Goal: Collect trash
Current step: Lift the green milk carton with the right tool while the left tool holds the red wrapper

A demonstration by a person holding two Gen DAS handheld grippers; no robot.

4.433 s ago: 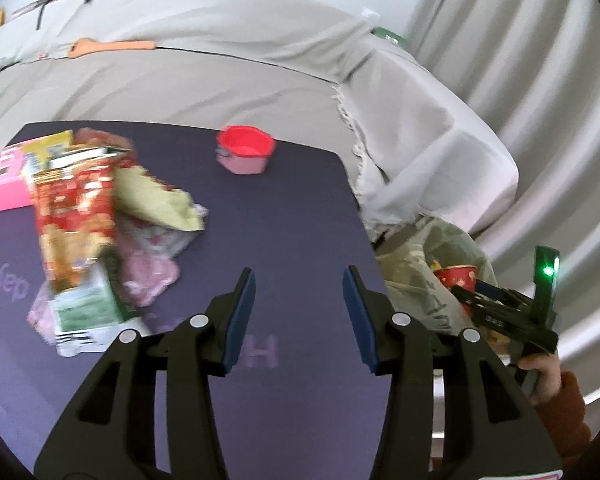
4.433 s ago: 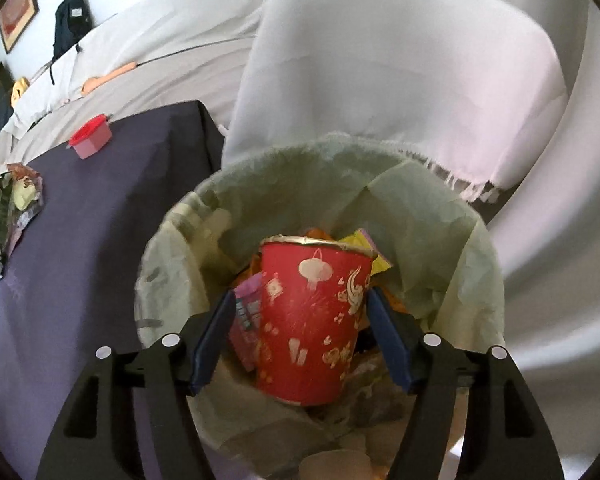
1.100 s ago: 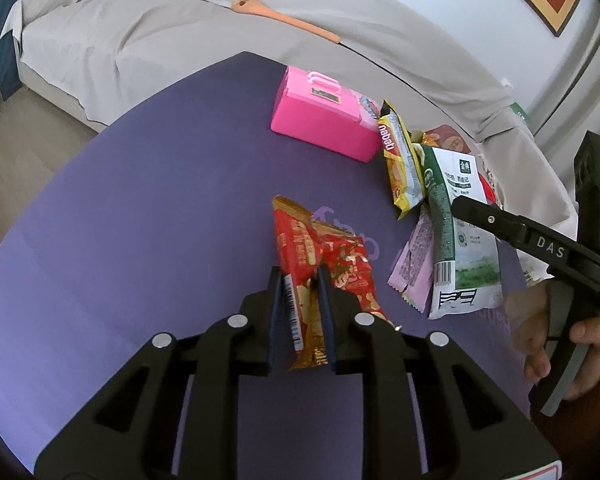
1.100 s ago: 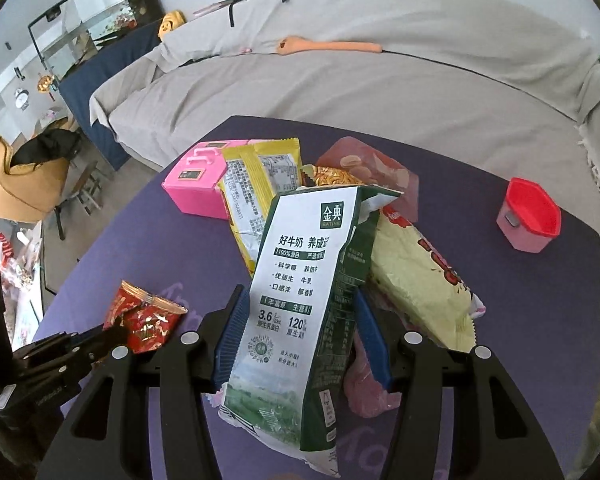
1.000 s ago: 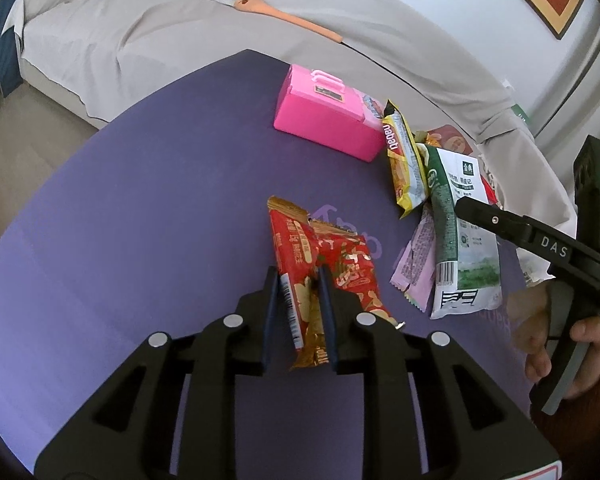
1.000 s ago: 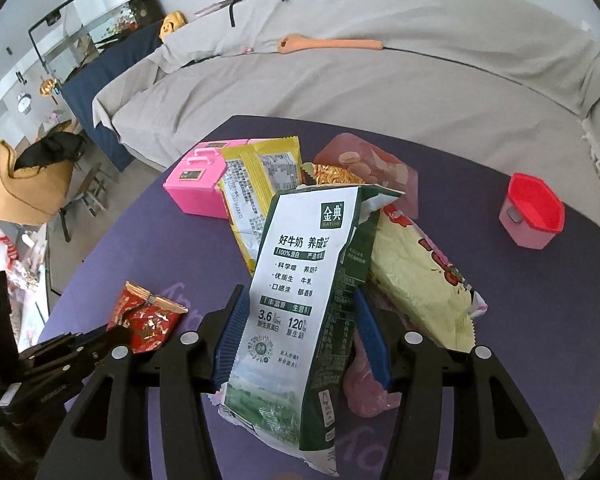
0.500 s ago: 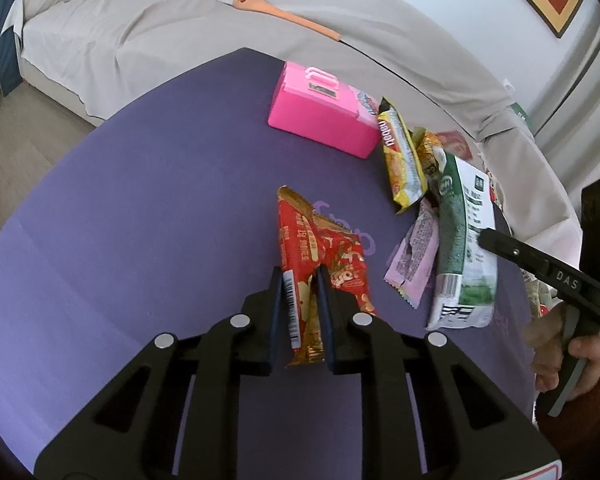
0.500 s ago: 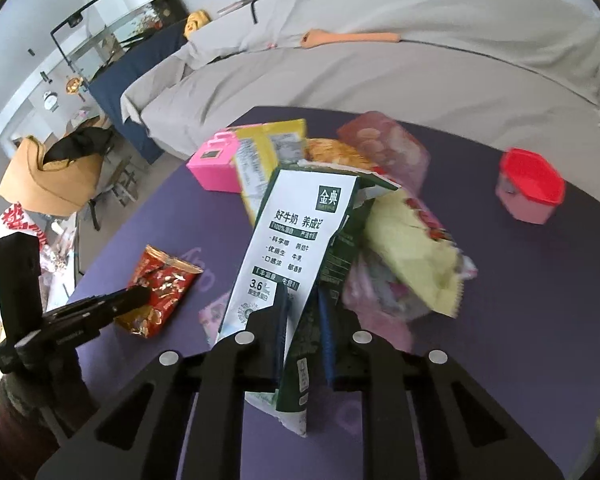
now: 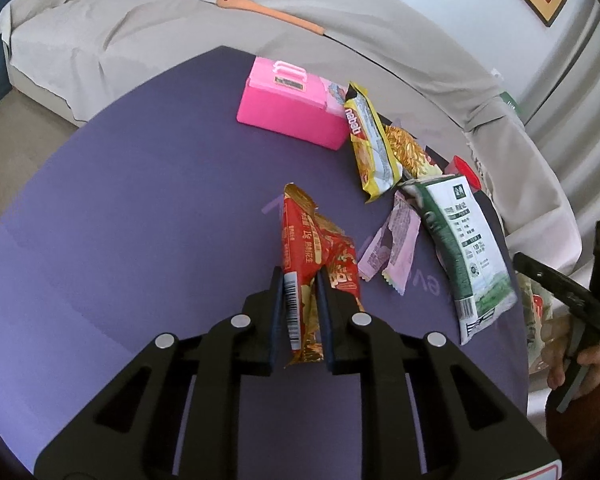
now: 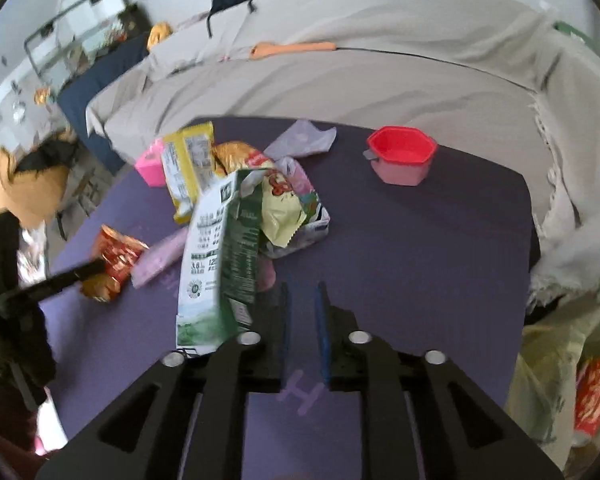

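Observation:
In the left wrist view my left gripper (image 9: 300,308) is shut on the lower end of a red snack wrapper (image 9: 312,248), which lies on the purple table (image 9: 140,220). My right gripper (image 10: 302,320) hangs above the table with its jaws opening and nothing between them. A green-and-white milk carton (image 10: 216,264) leans just left of its left finger, outside the jaws. Behind the carton lie a yellow wrapper (image 10: 188,168), a pale yellow-green bag (image 10: 280,212) and a pink wrapper (image 10: 160,256). At the lower right is the trash bag (image 10: 548,360) with a red cup (image 10: 592,396) inside.
A pink box (image 9: 288,108) stands at the table's far side, and a red hexagonal container (image 10: 400,152) at the far right. A sofa under a grey sheet (image 10: 340,72) runs behind the table. The table's right edge (image 10: 528,240) borders draped cloth.
The right gripper shut on the milk carton, then drew back and right; the carton is now out of its jaws at the left. The left gripper keeps its hold on the red wrapper.

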